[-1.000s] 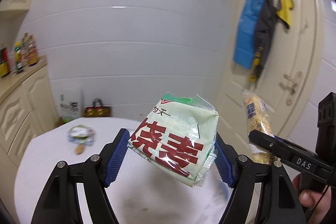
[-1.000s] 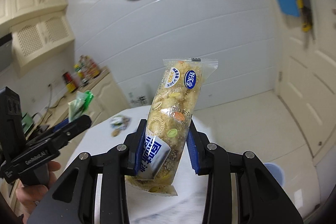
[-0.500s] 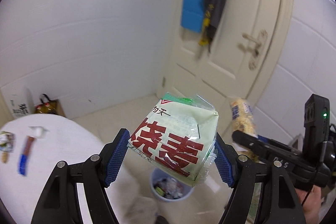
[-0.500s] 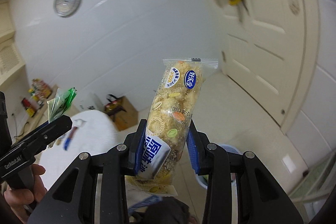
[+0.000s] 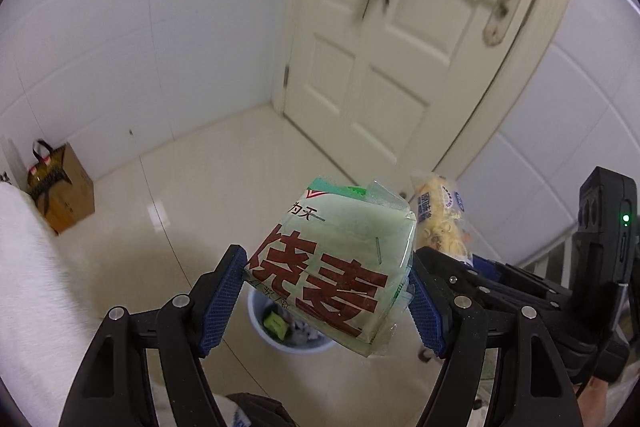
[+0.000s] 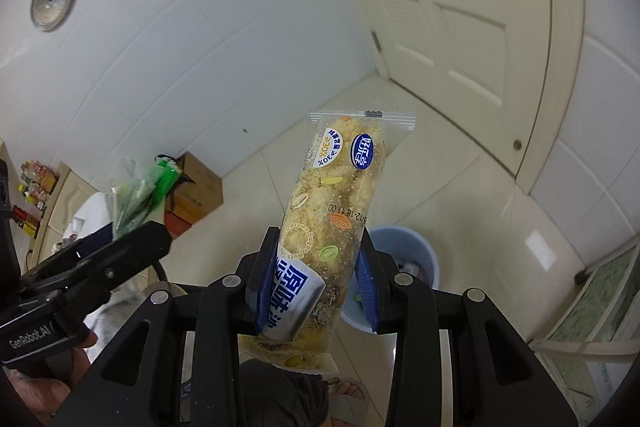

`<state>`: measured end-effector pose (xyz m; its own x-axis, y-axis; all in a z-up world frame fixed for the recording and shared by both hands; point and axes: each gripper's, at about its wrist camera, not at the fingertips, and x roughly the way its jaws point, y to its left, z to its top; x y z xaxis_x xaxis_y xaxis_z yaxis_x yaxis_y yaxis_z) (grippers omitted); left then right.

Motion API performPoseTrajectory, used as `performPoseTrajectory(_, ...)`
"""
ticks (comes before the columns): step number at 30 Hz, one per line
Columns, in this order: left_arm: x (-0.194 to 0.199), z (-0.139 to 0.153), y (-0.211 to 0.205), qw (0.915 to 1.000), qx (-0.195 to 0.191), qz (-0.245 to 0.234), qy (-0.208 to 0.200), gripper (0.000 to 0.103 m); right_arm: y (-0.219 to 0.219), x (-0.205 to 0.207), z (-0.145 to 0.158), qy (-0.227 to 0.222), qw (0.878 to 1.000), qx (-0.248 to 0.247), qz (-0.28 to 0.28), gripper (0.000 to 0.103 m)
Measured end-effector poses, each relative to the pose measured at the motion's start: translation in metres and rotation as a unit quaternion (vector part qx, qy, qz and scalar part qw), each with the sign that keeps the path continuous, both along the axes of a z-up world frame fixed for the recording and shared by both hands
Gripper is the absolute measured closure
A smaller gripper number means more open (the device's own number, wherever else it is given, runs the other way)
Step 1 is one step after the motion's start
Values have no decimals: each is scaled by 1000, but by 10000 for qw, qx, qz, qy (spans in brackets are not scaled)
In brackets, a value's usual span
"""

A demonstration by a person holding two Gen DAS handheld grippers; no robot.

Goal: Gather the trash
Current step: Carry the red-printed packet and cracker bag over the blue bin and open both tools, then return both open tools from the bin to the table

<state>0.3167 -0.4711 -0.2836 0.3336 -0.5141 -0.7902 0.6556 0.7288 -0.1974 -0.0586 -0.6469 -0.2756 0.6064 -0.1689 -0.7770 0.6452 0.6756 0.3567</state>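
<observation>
Both tools are loaded and both point steeply down toward the floor, so the carrying part of this round looks nearly finished. Left tool [image 5: 326, 301]: its blue-padded jaws stand fairly wide and press on either side of a pale green food packet [image 5: 332, 263] printed with large red characters, held clear of everything else. Right tool [image 6: 316, 287]: its jaws are drawn much closer together and clamp the lower end of a long clear snack wrapper [image 6: 332, 223] with crumbly, nut-studded contents, which sticks up and away from the pads. A light blue trash bin [image 6: 404, 247] stands on the glossy tiled floor [image 5: 192, 187] near a cream door [image 5: 384, 67]; in each wrist view it sits almost directly behind and below the held item, and some rubbish already lies in it. Neither packet is in the bin yet; both are in the air above it. What remains, as far as can be judged, is to bring each tool over the bin's mouth and open the jaws so the packet and wrapper drop in. A white-covered bench [image 5: 28, 267] shows at the left edge of the left view; whether more trash waits on it cannot be told from here. A brown paper bag [image 5: 60, 195] sits by the wall.
</observation>
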Motion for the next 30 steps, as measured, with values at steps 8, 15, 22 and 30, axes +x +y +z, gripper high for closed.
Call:
performPoseTrajectory(8,58,-55,-63,9951,869,-191,427,22,-32,19,-61,507,9972,545,-100,59)
performPoseTrajectory(15,79,-59,-68,9921,1216,-36,298,3,-42,11,-84,494,9940,903,-364,36)
performPoseTrajectory(22,68,-40,-72,9940,1081,84,105,1,-32,4,-62,441,9956,639,-529,4)
performPoseTrajectory(30,32,12,-30,9972,665,205,-262,1,-12,2,-24,260,9973,365,-589,0)
